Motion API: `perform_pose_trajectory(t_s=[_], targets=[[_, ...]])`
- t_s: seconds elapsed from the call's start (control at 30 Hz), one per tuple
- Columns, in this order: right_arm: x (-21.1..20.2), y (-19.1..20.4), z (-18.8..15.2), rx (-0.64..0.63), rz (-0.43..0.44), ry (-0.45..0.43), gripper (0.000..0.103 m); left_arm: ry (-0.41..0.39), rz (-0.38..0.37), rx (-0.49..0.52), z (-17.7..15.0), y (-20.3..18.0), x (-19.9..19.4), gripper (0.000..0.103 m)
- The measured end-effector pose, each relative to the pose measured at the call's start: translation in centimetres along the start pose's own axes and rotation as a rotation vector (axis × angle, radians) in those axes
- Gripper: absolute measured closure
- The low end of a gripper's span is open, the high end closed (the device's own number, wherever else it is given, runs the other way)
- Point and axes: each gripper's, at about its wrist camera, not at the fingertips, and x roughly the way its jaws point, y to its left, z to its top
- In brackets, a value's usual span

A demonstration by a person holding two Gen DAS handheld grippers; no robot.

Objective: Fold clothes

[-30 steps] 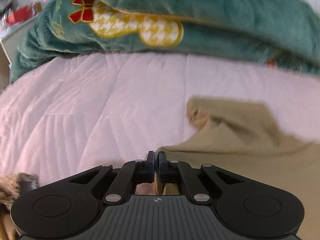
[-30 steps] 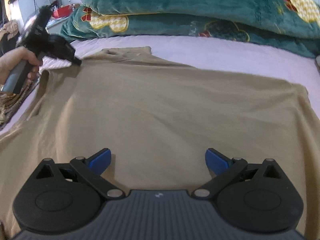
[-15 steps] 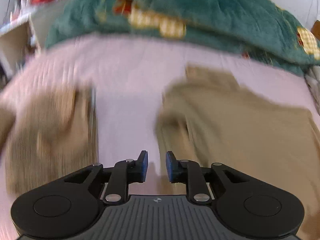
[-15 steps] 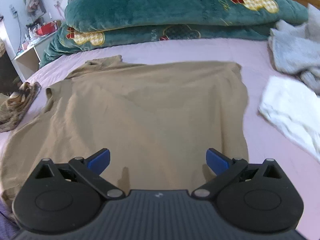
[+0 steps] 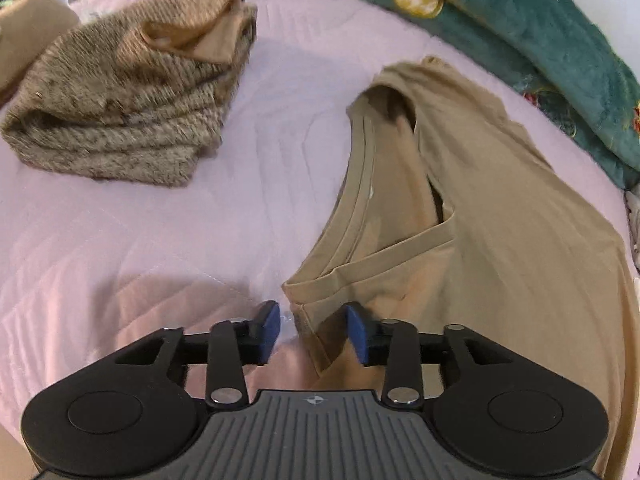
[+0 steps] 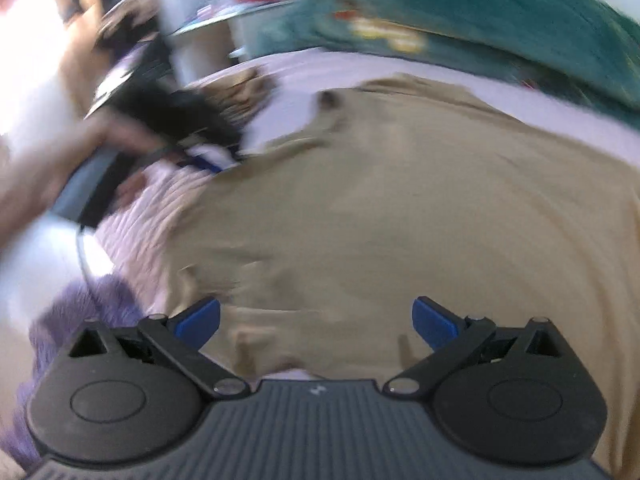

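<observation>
Folded knit: a brown ribbed sweater (image 5: 124,92) sits folded at the far left of the pink bedspread (image 5: 168,248), well apart from the work.
Left gripper: the left gripper (image 5: 313,330) hovers low with its blue pads parted, grasping nothing; the near corner of the neckline lies between them.
Tan T-shirt: the tan T-shirt (image 5: 512,208) lies spread flat on the bed, collar toward the left gripper, body running right.
Handling: thin, soft jersey, judged light and limp; it will likely sag and drag unless lifted by a seam. The ribbed collar band or shoulder seam looks the firmest hold.
Right gripper: the right gripper (image 6: 316,316) hangs released, jaws wide, over the shirt's lower body; this view is blurred.
Surroundings: a green blanket (image 5: 552,52) is piled along the far edge, just beyond the shirt.
Obstacles: none appear on the shirt itself.
</observation>
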Motion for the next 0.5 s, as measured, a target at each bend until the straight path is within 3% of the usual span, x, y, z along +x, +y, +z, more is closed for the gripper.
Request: perform_pose_trajectory(t_s=[0.1, 0.2, 0.3, 0.43, 0.5], targets=[[2.2, 2.3, 0.5, -0.168, 0.059, 0.019, 0.001, 0.008, -0.008, -0.018, 0.1, -0.2, 0.1, 0.058], [3.4, 2.7, 0.0, -0.246, 0.092, 0.068, 0.005, 0.005, -0.021, -0.007, -0.2, -0.3, 0.1, 0.059], [4.5, 2.9, -0.5, -0.319, 0.124, 0.12, 0.037, -0.001, -0.037, -0.002, -0.1, -0.4, 0.2, 0.061], [5.5, 2.9, -1.1, -0.381, 0.163, 0.177, 0.062, 0.005, -0.057, -0.017, 0.6, 0.1, 0.4, 0.061], [4.7, 2.3, -1.6, -0.358, 0.179, 0.191, 0.086, 0.006, -0.057, -0.019, 0.8, 0.1, 0.5, 0.061]])
